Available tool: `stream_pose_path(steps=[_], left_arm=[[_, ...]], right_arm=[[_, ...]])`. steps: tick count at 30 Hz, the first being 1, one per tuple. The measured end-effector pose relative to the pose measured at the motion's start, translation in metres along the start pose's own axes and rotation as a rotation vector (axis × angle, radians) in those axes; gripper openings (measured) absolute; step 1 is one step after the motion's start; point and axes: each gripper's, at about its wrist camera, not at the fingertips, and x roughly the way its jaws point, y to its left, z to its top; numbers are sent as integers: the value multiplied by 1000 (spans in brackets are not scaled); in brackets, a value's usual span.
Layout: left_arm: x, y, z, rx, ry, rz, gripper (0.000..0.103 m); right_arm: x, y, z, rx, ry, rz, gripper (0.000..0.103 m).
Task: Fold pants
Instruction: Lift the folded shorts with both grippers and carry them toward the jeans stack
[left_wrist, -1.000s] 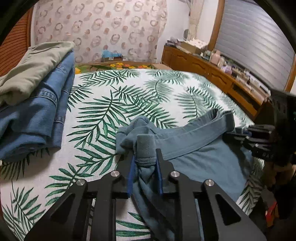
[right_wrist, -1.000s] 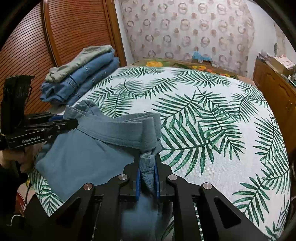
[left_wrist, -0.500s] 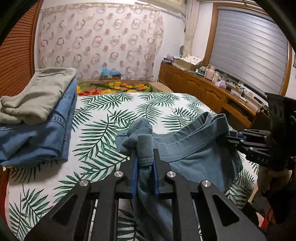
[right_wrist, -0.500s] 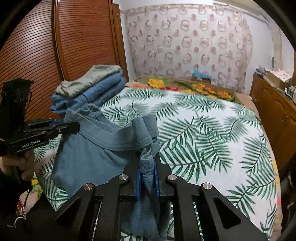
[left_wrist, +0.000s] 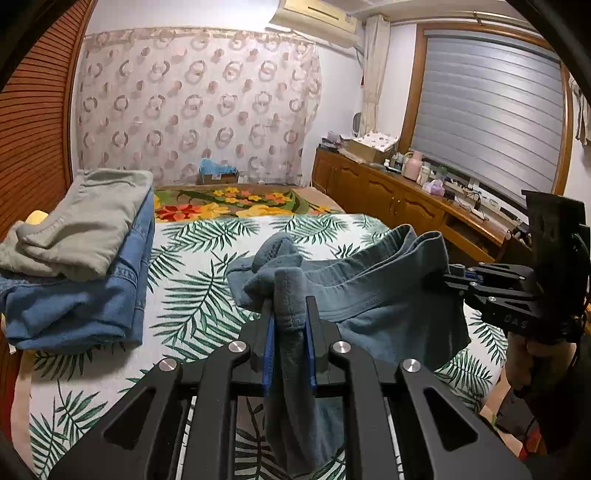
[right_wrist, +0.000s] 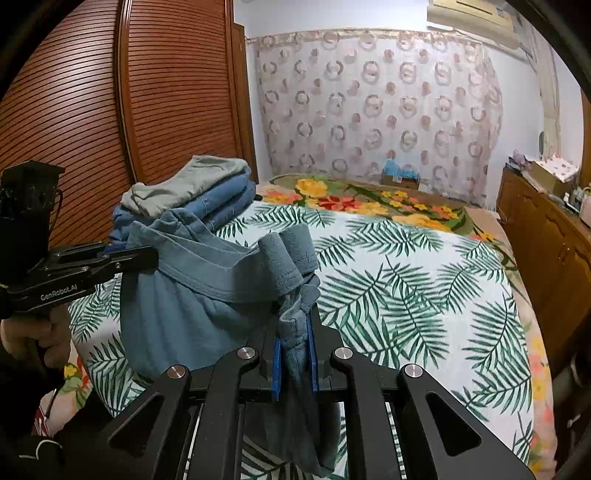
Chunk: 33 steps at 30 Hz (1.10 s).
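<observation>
Pants (left_wrist: 373, 295) held up over the bed (left_wrist: 207, 273).
Left claw (left_wrist: 290, 325) and right claw (right_wrist: 295, 343) each pinch the waistband; folded clothes (left_wrist: 81, 258) at ten o'clock.

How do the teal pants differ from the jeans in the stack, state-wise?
The teal pants hang unfolded, waistband stretched between the left gripper and right gripper; the jeans lie folded on the bed. The teal pants are plain teal-blue; the jeans are brighter denim with visible seams. The jeans carry a grey-green garment; the pants carry nothing.
</observation>
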Motion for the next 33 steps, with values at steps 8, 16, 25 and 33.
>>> stream_pose_path(steps=[8, 16, 25, 33], left_arm=[[-19, 4, 15, 6, -75, 19, 15], [-27, 20, 27, 1, -111, 55, 15], [-33, 57, 53, -18, -162, 109, 15], [-28, 90, 67, -45, -175, 167, 15]], right_arm=[[-4, 6, 19, -50, -49, -2, 11], [12, 12, 39, -94, -66, 27, 11], [45, 15, 79, -166, -92, 59, 11], [79, 18, 108, -233, -117, 90, 11]])
